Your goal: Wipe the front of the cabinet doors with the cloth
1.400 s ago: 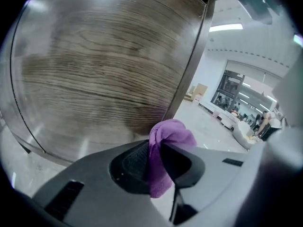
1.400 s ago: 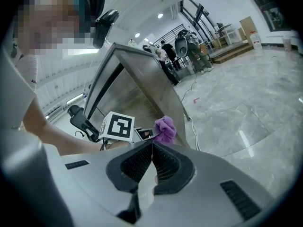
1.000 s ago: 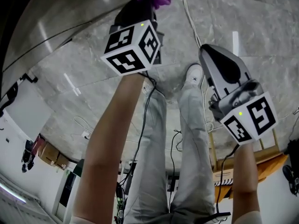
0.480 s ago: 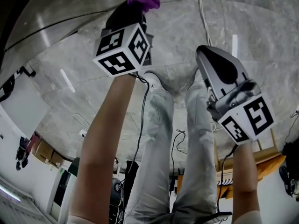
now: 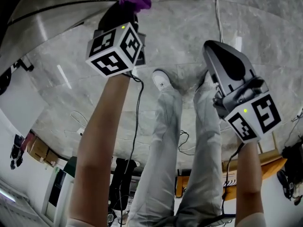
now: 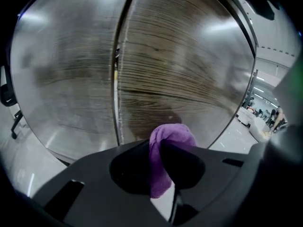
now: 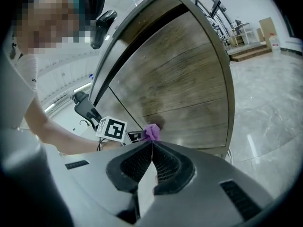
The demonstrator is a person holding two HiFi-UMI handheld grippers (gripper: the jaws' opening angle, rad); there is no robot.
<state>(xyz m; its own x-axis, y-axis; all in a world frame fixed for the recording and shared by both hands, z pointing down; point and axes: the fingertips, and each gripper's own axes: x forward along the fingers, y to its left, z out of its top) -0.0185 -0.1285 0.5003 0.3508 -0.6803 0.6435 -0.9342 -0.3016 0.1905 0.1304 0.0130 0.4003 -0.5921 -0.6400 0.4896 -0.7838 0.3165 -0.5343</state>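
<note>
A pale grey marble-look floor (image 5: 180,41) spreads through a bright, open hall. The cloth (image 6: 173,134), a small purple wad, is pinched in the left tongs (image 6: 157,150). Their jaws are closed tight on it, so a rounded bunch sticks out past the tips and a tail hangs back behind them. Straight ahead of those tips stand the wood-grain cabinet doors (image 6: 184,65). The right gripper view shows the bunch up against the wood low on the front, with its shadow close beside it, so I judge it to be touching or all but. The gap (image 6: 117,79) between the two doors runs just left of the left tongs' tips, which puts the cloth on the right-hand door near its inner edge. The right tongs (image 7: 152,150) hang well back from the doors, off to the right of the left pair, jaws closed together with nothing between them.

Wiping looks to be under way on the lower part of that door. The wood shows no wet streak and no line between clean and dusty, so how much is already done cannot be read. The door left of the gap and the stretches above the tongs likely need passes yet.
</note>
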